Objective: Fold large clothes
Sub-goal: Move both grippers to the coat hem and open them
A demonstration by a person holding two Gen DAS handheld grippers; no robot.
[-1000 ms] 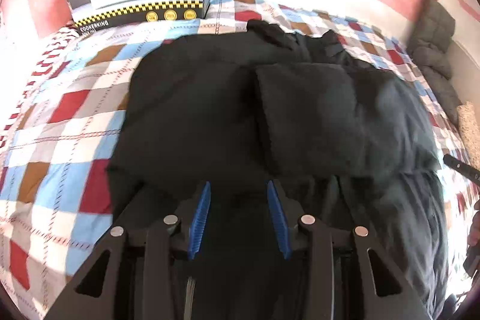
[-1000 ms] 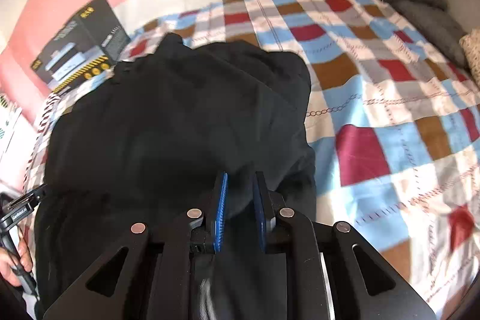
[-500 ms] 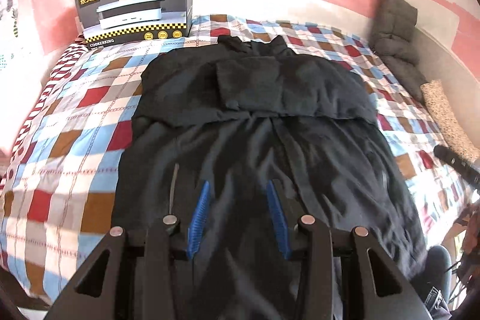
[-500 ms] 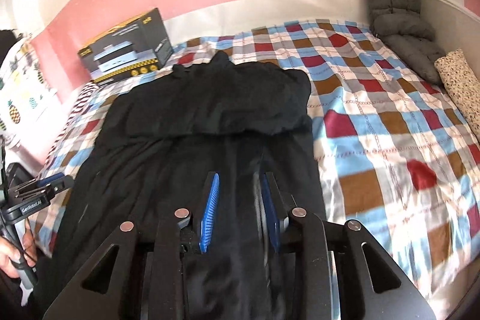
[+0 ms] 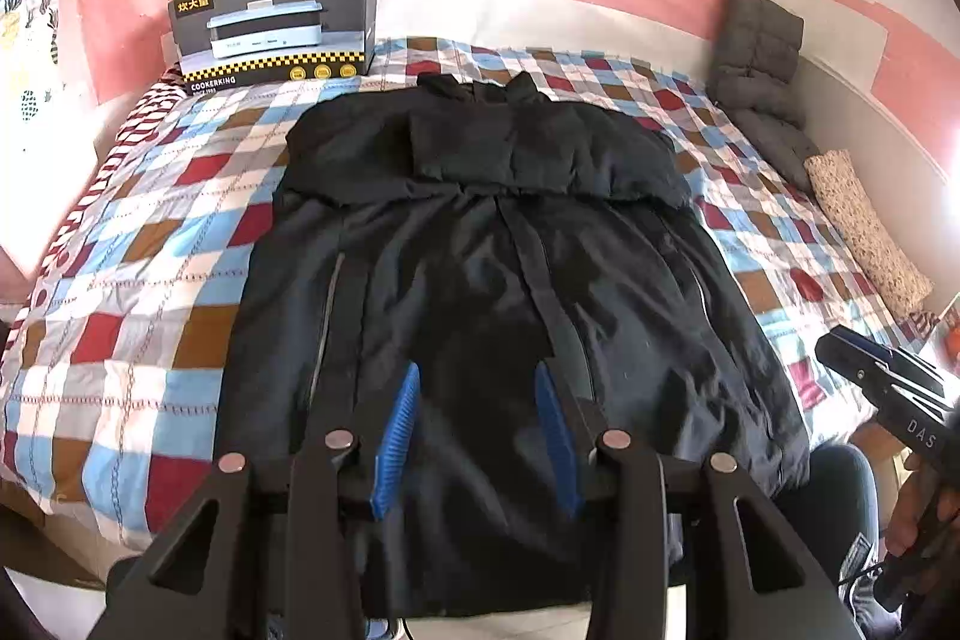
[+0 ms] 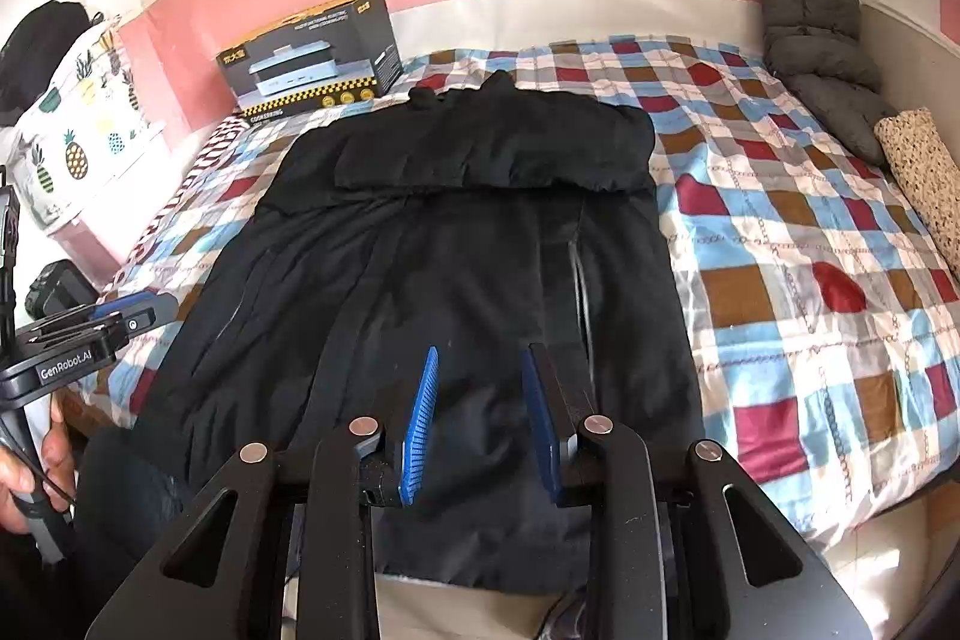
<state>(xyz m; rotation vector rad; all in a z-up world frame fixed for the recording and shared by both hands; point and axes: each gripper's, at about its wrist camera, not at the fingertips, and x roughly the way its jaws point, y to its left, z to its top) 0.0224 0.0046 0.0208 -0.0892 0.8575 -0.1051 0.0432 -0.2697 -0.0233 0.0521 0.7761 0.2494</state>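
Black coat (image 5: 498, 292) lies flat along checked bed (image 5: 150, 244), sleeves folded across chest. Left gripper (image 5: 474, 430) and right gripper (image 6: 480, 424) both gape, empty, above hem. Next: pinch 2 hem corners evenly, fold toward collar.

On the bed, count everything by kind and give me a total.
Coat: 1
Box: 1
Grey cushion: 1
Speckled pillow: 1
Total: 4
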